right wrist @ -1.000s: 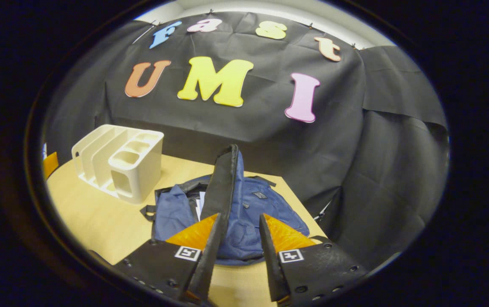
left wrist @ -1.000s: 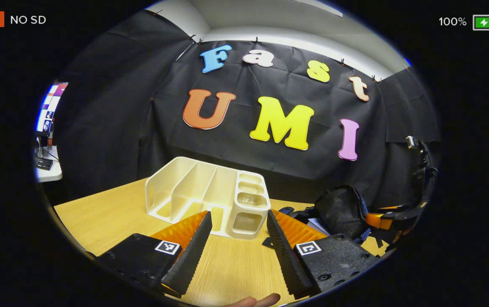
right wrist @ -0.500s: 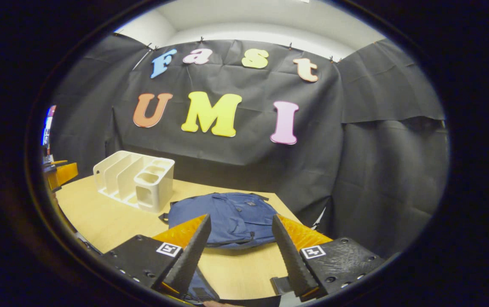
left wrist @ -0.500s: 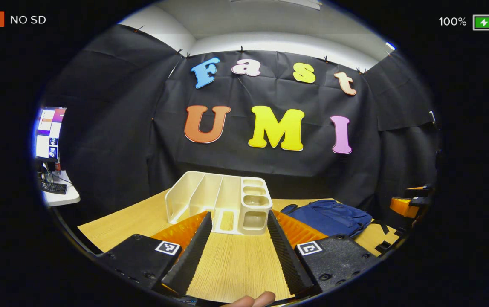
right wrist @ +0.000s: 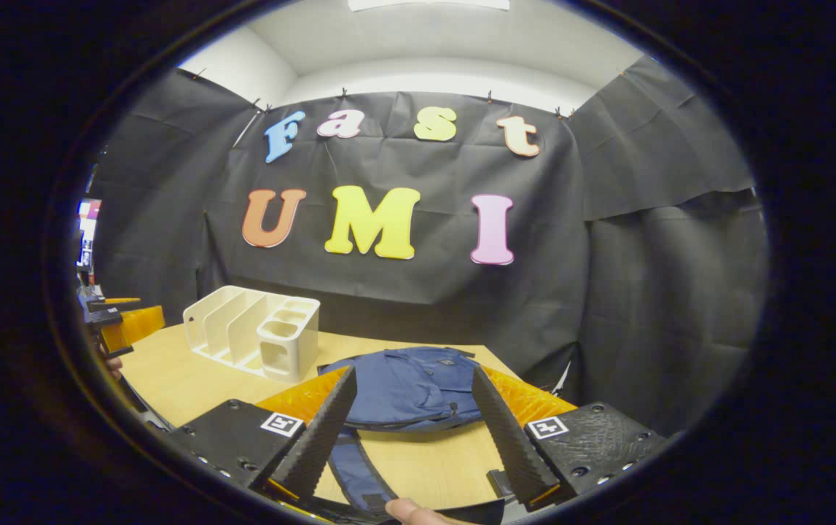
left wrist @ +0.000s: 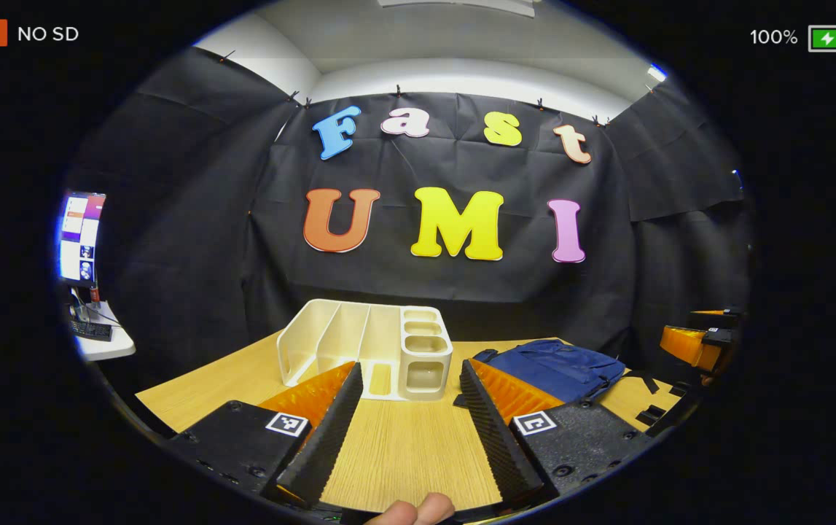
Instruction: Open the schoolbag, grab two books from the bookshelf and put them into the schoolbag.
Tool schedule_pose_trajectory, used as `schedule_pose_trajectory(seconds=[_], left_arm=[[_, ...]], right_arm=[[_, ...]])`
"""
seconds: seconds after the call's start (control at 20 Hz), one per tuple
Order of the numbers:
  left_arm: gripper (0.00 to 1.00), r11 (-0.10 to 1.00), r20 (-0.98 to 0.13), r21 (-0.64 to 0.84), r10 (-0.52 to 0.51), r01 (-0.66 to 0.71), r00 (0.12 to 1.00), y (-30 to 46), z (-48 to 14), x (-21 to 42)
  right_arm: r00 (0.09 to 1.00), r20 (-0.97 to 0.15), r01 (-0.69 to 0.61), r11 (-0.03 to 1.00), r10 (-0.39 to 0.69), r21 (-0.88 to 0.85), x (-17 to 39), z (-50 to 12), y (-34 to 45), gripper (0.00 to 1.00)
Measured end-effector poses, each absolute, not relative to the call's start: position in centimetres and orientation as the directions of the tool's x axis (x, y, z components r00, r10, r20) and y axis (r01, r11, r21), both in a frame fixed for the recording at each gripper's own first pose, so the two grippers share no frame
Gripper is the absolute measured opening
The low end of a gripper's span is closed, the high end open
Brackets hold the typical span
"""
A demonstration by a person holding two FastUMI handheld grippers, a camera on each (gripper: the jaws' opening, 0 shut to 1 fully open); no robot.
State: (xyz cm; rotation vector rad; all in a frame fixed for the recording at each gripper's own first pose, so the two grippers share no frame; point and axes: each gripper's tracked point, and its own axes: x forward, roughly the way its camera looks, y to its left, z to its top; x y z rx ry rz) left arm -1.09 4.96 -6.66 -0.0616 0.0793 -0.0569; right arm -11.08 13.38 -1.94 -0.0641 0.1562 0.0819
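The blue schoolbag (right wrist: 410, 386) lies flat on the wooden table (right wrist: 170, 372), its flap down, with one strap (right wrist: 356, 467) trailing toward me. My right gripper (right wrist: 414, 372) hovers open just in front of it with nothing between its fingers. The cream bookshelf (left wrist: 363, 350) stands left of the schoolbag (left wrist: 556, 368), and its slots stand empty. My left gripper (left wrist: 410, 366) is open and holds nothing, a short way in front of the bookshelf. The bookshelf (right wrist: 257, 335) is also in the right gripper view. Each gripper appears at the edge of the other's view: right gripper (left wrist: 694, 346), left gripper (right wrist: 122, 324).
Black cloth walls close the booth behind and to the right of the table (left wrist: 403, 445). A side desk with a lit monitor (left wrist: 82, 237) stands beyond the table's left edge. A thumb (left wrist: 410, 508) shows at the bottom of the left gripper view.
The right gripper has let go of the bag's raised flap, opened wider and drawn back; the bag has dropped flat. The left gripper has pulled back from the bookshelf.
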Motion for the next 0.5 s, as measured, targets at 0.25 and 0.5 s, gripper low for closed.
schedule_pose_trajectory(seconds=[0.25, 0.5], left_arm=[[0.98, 0.998, -0.096, -0.050, -0.045, 0.041, 0.994, 5.6, -7.1, -1.2], [0.98, 0.998, -0.089, -0.035, -0.061, 0.058, 0.994, 5.0, -6.8, -1.4]], right_arm=[[0.987, -0.138, -0.096, 0.994, 0.087, -0.055, -11.4, -2.4, 13.8, 0.99], [0.984, -0.156, -0.090, 0.995, 0.081, -0.049, -11.2, -2.9, 13.2, 0.99]])
